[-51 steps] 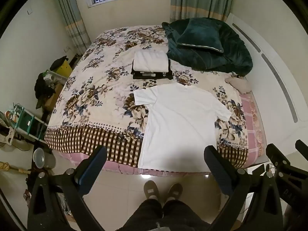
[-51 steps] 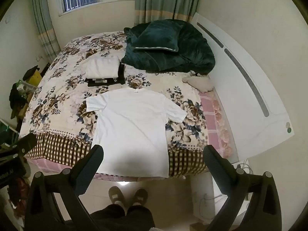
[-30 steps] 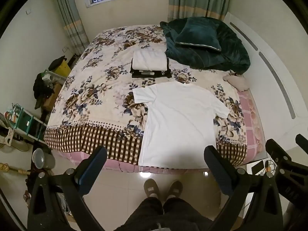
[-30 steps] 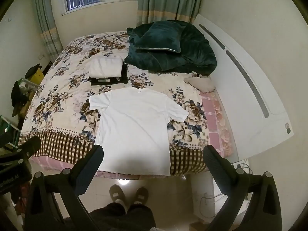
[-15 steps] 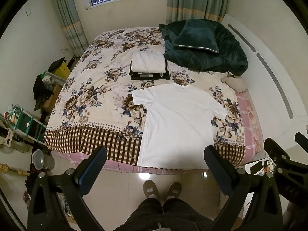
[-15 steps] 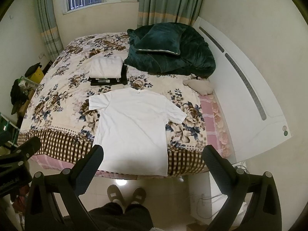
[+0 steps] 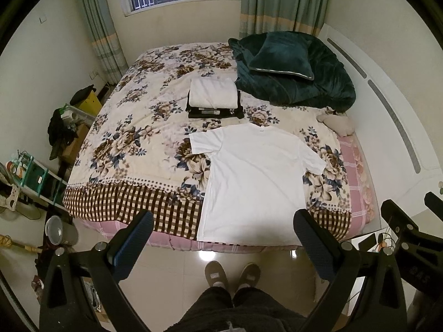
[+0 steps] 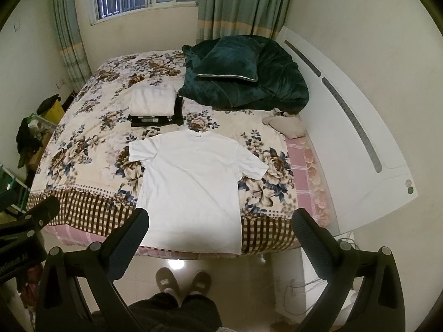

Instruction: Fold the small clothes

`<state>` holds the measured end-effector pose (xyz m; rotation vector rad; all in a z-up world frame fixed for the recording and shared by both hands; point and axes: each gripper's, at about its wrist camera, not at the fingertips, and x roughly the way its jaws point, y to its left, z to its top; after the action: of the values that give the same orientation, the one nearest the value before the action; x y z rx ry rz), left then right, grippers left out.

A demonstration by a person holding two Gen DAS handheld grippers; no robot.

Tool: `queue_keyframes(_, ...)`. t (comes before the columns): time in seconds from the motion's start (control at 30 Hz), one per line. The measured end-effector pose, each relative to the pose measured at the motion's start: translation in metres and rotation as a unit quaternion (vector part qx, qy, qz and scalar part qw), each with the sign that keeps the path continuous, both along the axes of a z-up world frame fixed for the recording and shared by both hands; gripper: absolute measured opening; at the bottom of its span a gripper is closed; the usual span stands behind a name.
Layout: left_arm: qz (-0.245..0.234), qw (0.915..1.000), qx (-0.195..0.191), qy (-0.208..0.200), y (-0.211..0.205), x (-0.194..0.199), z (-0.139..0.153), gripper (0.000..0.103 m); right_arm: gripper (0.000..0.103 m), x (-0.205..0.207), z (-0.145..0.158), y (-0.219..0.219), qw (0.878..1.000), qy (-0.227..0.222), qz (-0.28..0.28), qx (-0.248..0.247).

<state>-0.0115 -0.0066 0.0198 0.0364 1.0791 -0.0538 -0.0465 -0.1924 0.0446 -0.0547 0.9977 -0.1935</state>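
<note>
A white T-shirt (image 7: 257,177) lies flat and spread out on the floral bedspread, its hem at the near edge of the bed; it also shows in the right wrist view (image 8: 193,185). My left gripper (image 7: 224,238) is open and empty, held high above the floor in front of the bed. My right gripper (image 8: 221,232) is open and empty, beside the left one, also short of the bed. A stack of folded clothes (image 7: 214,98), white on top of black, sits behind the shirt's collar, and shows in the right wrist view (image 8: 155,105).
A dark green quilt and pillow (image 7: 290,74) are piled at the far right by the white headboard (image 8: 354,144). A beige item (image 7: 336,123) lies near it. Shelves and clutter (image 7: 36,171) stand left of the bed. The person's slippered feet (image 7: 232,272) are on the tiled floor.
Both grippers have drifted slightly, so the bed sits a little lower in view. Shirt and stack have not moved. Both grippers stay open.
</note>
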Motion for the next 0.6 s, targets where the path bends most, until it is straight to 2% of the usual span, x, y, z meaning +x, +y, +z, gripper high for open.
queue_keyframes(0.6, 0.002, 1.0, -0.001, -0.004, -0.0077, 0.0035, 0.0035, 0.103, 0.103, 0.0008, 0.0075, 0.0064, 1.0, -0.01, 0.007, -0.008)
